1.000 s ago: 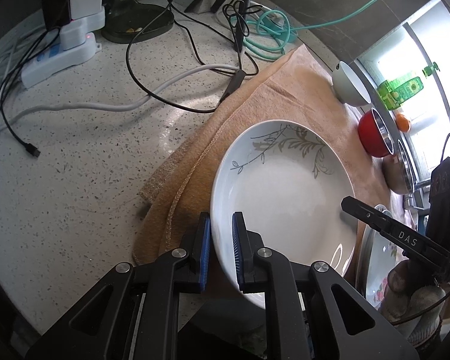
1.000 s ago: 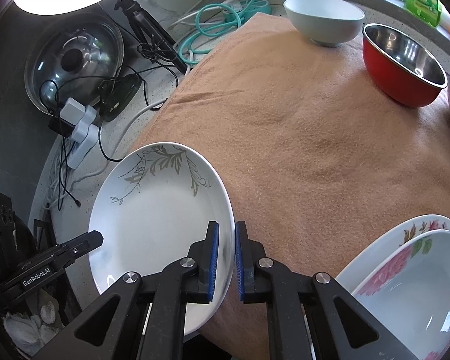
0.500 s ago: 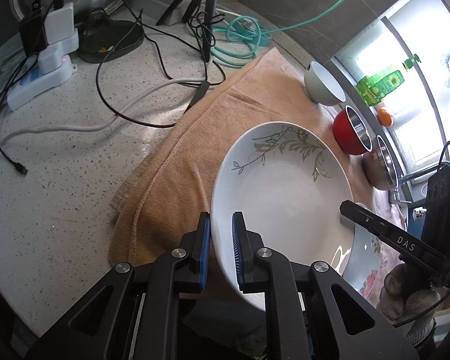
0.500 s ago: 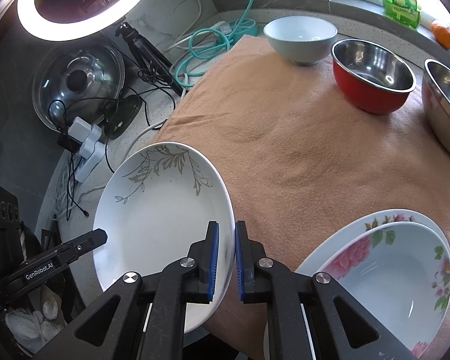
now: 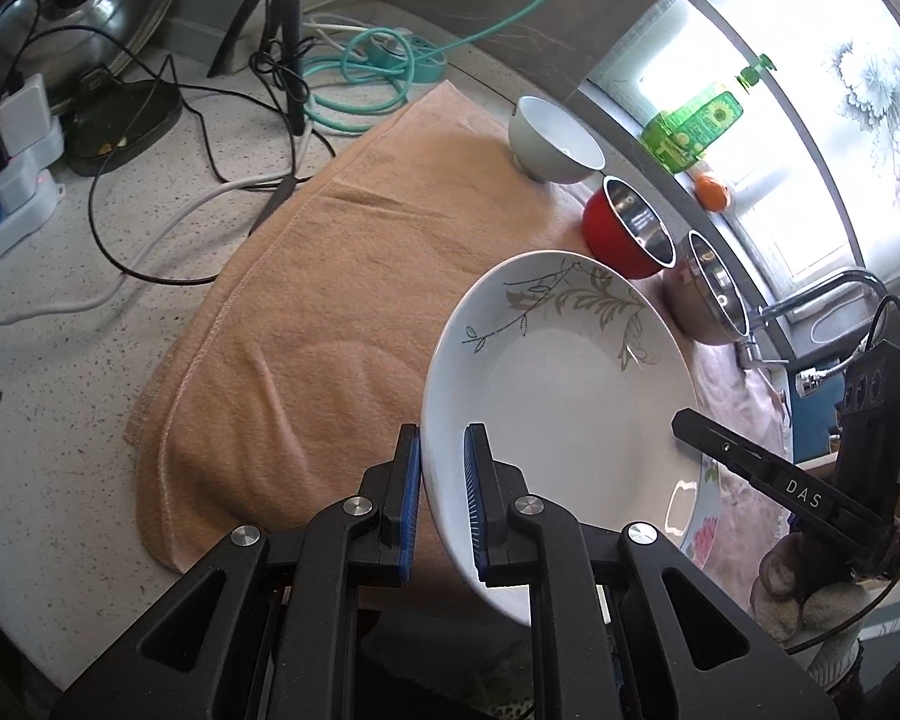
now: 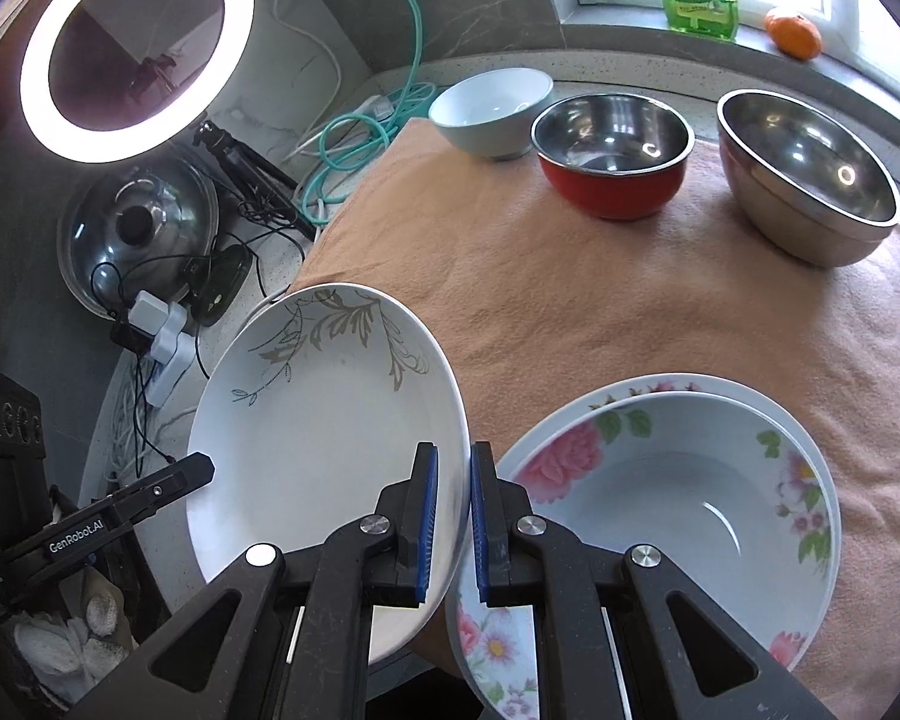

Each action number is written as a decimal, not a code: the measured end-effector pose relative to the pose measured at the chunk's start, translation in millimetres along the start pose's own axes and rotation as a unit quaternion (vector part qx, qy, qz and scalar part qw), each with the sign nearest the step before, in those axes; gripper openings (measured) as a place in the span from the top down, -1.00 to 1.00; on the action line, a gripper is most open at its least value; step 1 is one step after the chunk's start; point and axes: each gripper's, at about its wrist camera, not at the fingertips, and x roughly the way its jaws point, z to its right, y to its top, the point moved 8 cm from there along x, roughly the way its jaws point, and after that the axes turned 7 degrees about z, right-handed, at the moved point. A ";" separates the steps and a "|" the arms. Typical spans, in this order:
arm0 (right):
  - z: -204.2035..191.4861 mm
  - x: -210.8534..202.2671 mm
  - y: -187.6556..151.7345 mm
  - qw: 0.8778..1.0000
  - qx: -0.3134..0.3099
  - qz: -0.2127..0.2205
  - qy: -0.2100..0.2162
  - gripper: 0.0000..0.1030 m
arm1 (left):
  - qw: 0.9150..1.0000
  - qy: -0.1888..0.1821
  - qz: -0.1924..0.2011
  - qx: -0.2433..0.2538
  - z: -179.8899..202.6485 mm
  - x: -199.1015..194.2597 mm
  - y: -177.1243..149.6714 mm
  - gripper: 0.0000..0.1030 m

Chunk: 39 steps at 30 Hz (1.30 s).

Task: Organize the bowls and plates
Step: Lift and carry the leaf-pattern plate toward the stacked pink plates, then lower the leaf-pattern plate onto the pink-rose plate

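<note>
Bare towel (image 6: 570, 300) between floral bowl (image 6: 678, 492) and three far bowls (image 6: 615, 162).

Left wrist view: looks steeply down along its fingers, close over the left rim of the leaf plate (image 5: 561, 396), facing the window side. Right wrist view: same steep tilt, close over the plate's (image 6: 324, 420) right rim, facing the ring light (image 6: 135, 51) corner. Shared: plate, orange towel (image 5: 330, 312) (image 6: 570, 300), the row of bowls, each other's gripper.
</note>
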 end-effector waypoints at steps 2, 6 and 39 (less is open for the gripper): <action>8.4 -6.9 -0.2 1.000 0.007 0.006 -0.004 0.81 | 1.000 -0.006 -0.002 0.008 8.6 2.1 -0.3 0.76; 24.1 -18.9 -3.0 1.000 0.023 0.015 -0.014 0.81 | 1.000 -0.016 -0.008 0.024 24.4 7.1 -1.7 0.76; 133.8 -74.5 -44.3 0.987 0.121 0.040 -0.094 0.81 | 0.987 -0.060 -0.075 0.129 117.3 53.8 -41.1 0.76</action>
